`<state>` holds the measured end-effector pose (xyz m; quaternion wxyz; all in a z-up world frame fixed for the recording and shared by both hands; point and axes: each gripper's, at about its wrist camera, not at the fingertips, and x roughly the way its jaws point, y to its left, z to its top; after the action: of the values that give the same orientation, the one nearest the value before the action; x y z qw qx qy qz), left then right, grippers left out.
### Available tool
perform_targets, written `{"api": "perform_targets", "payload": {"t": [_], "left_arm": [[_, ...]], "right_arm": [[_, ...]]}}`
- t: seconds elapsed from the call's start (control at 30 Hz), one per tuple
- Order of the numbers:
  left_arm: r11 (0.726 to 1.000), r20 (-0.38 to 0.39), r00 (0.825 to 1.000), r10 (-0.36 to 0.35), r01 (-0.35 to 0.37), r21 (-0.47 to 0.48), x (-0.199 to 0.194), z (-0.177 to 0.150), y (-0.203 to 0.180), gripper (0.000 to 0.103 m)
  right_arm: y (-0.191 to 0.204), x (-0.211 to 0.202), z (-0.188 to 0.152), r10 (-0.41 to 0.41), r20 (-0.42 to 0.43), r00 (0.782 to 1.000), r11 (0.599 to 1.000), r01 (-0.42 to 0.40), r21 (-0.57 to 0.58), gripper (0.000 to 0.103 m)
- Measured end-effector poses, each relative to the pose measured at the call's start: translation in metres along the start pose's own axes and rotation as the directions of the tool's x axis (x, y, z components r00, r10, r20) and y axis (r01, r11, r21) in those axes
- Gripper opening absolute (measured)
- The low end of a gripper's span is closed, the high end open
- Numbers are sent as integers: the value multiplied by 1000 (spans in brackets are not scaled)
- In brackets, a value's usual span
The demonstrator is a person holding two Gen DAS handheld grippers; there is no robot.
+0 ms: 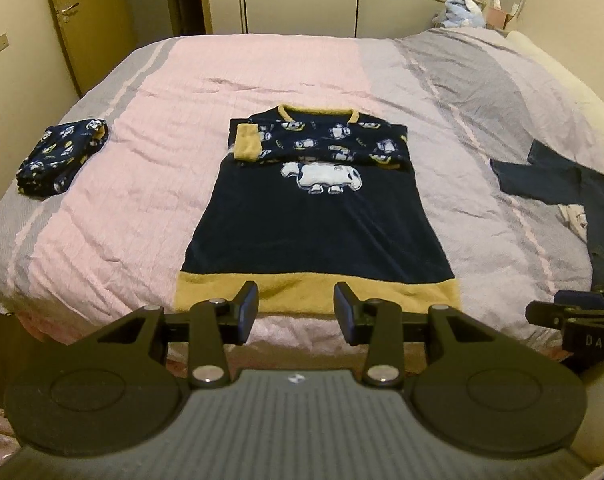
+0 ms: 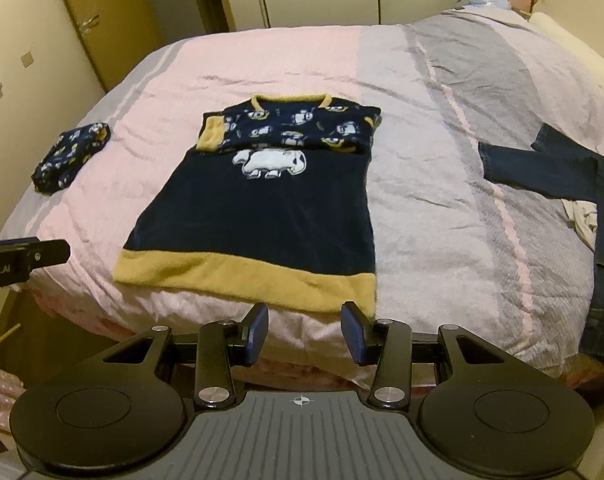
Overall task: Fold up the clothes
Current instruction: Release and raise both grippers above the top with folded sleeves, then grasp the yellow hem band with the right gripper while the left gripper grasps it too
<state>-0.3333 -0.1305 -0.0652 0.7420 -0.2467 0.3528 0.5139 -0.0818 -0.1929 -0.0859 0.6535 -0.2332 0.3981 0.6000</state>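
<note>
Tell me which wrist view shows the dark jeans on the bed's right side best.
The right wrist view: the jeans show a full leg and more denim running down the bed's edge. In the left wrist view the jeans sit at the frame's edge, darker and partly cut off.

Both wrist views face across the bed [image 1: 262, 80] from its near edge — overlapping widely.

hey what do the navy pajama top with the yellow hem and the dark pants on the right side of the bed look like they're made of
The pajama top looks like fleece or plush knit: its surface is matte and fuzzy, and the yellow hem band has a soft, nappy edge. The dark pants look like denim: flat blue weave, slightly faded, with stitched seams showing lower down. Both are guesses from appearance alone.
</note>
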Motion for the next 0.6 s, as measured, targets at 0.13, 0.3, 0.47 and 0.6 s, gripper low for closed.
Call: {"api": "perform_targets", "payload": {"t": [0.13, 0.3, 0.47, 0.6], "left_arm": [[996, 13, 999, -41, 41, -77, 10, 5, 34, 37], [971, 0, 996, -87, 85, -224, 49, 10, 104, 38], [933, -55, 988, -146, 119, -340, 126, 4, 182, 40], [914, -85, 978, -189, 144, -378, 191, -11, 225, 40]], "right_arm": [[-15, 2, 9, 11, 44, 999, 998, -14, 55, 44], [-49, 30, 16, 20, 66, 998, 980, -32, 195, 44], [-88, 93, 14, 30, 10, 1000, 919, -31, 392, 44], [-113, 142, 8, 17, -25, 1000, 867, -2, 498, 44]]}}
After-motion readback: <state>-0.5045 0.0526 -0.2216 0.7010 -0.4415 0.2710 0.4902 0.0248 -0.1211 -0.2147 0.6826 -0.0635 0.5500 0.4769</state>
